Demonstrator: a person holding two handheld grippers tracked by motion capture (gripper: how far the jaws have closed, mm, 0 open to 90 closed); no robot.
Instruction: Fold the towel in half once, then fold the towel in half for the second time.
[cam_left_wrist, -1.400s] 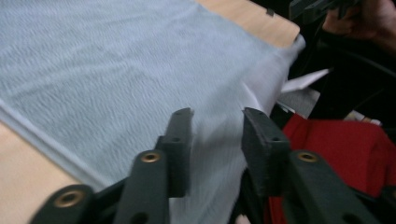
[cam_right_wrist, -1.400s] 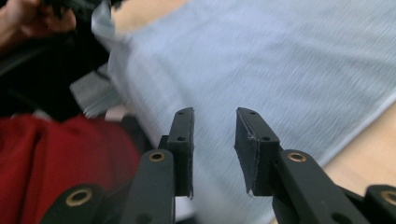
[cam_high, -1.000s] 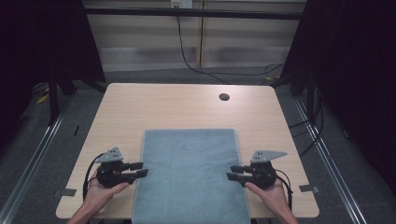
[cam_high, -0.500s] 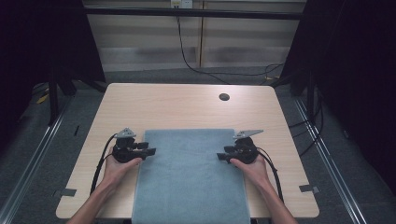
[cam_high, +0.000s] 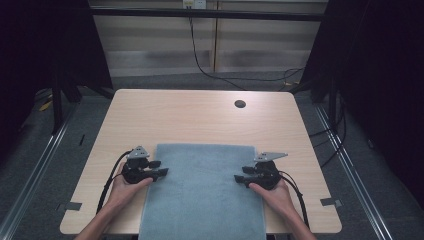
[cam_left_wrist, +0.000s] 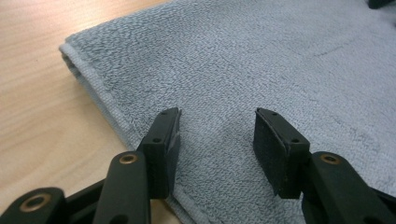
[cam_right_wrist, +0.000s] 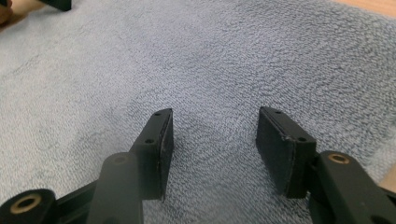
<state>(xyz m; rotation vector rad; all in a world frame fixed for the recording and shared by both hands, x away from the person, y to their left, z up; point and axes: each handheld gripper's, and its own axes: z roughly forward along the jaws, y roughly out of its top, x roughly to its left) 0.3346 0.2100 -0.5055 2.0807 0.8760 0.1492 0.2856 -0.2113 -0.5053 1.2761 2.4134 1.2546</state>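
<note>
Grey towel (cam_high: 202, 192) flat on the near half of the desk (cam_high: 200, 117)
Its near end reaches the desk's front edge; the left hand-held gripper (cam_high: 161, 170) and right hand-held gripper (cam_high: 239, 177) sit at its side edges, jaws having just been opening, now spread apart over the cloth, pinching nothing
</note>
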